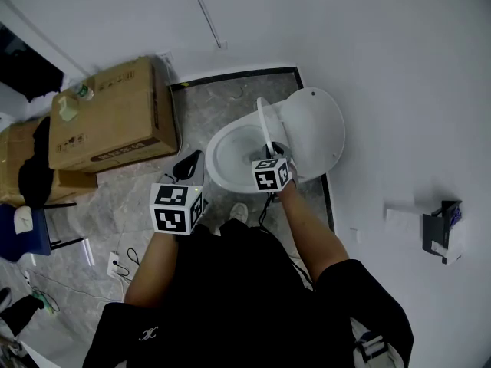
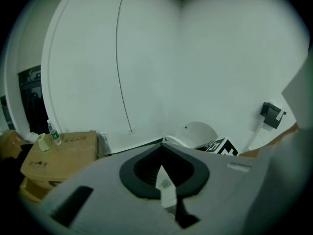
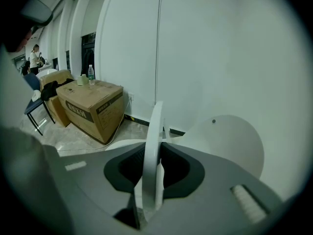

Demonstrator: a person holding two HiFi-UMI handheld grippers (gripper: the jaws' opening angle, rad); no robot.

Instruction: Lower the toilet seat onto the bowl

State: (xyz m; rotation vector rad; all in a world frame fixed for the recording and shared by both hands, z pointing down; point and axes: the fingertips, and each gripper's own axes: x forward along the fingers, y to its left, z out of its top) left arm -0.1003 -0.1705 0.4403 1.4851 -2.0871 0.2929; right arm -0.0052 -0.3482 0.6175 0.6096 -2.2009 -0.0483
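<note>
1. The toilet seat is not yet down. It stands close to upright over the bowl, a thin, smooth white ring seen almost edge-on, just in front of the lid.
2. The lid is a broad, glossy white oval that leans back against the wall.
3. The right gripper has the seat's rim. In the right gripper view the narrow white band of the seat runs straight through the dark opening, with the right gripper closed on either side of it.
4. In that same view the bowl shows low on the left as a curved white edge, and the lid shows on the right as a rounded disc.
5. The left gripper hangs beside the bowl's near left edge and touches nothing. In its own view the left gripper has its pale tips pressed together into a wedge, with nothing between them.
6. Each gripper has a smooth grey body and a cube with black-and-white square markers.
7. The floor is grey, veined, stone-like tile, and the walls are plain matt white.
8. A large brown cardboard box sits left of the toilet against the wall, with a small bottle on top.
9. A dark holder is fixed to the right-hand wall.
</note>
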